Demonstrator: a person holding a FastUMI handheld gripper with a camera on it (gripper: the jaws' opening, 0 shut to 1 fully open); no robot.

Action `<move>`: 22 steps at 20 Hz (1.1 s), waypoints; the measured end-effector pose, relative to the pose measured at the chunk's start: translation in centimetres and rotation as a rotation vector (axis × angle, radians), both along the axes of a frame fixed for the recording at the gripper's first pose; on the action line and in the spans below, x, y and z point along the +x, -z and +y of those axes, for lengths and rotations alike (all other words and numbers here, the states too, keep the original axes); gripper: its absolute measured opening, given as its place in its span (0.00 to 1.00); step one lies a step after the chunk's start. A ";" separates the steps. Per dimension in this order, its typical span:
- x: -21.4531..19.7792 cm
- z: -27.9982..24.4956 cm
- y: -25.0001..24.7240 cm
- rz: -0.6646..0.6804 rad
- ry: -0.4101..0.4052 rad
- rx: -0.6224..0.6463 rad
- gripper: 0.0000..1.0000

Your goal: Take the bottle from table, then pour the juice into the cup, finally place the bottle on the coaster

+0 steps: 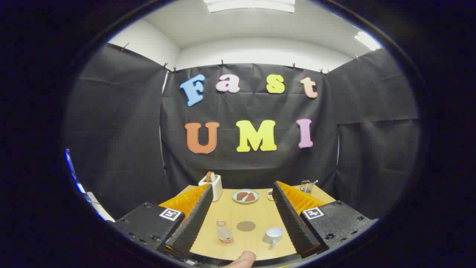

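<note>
Between the spread fingers of the gripper (241, 193), which hold nothing, lies the table (256, 216). Toward its far edge stand a toaster (212, 185) on the left, a plate (245, 196) in the middle and a wire rack (306, 186) on the right. Nearer, the bottle (224, 232) stands upright on the left, the coaster (246, 226) just beside it, and the cup (274, 235) to the right. A fingertip (243, 258) shows at the near edge.
</note>
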State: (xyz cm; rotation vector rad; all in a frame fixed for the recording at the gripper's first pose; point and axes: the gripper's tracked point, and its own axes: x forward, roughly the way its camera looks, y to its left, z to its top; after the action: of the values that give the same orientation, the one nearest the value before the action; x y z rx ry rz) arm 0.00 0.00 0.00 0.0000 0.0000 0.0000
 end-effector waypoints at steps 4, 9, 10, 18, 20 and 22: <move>-0.6 0.6 -1.1 -0.040 -0.044 0.061 1.00; -0.3 1.2 0.1 -0.007 -0.036 0.012 1.00; -0.3 1.4 0.4 -0.007 -0.032 0.009 1.00; -0.1 2.7 2.5 -0.021 -0.009 -0.034 1.00; 0.2 2.8 3.8 -0.012 0.000 -0.021 1.00; 0.7 3.2 4.9 -0.009 -0.004 -0.004 1.00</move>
State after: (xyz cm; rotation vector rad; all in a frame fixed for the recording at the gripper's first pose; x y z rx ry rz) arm 0.65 3.17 -4.90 -0.0043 -0.0088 0.0039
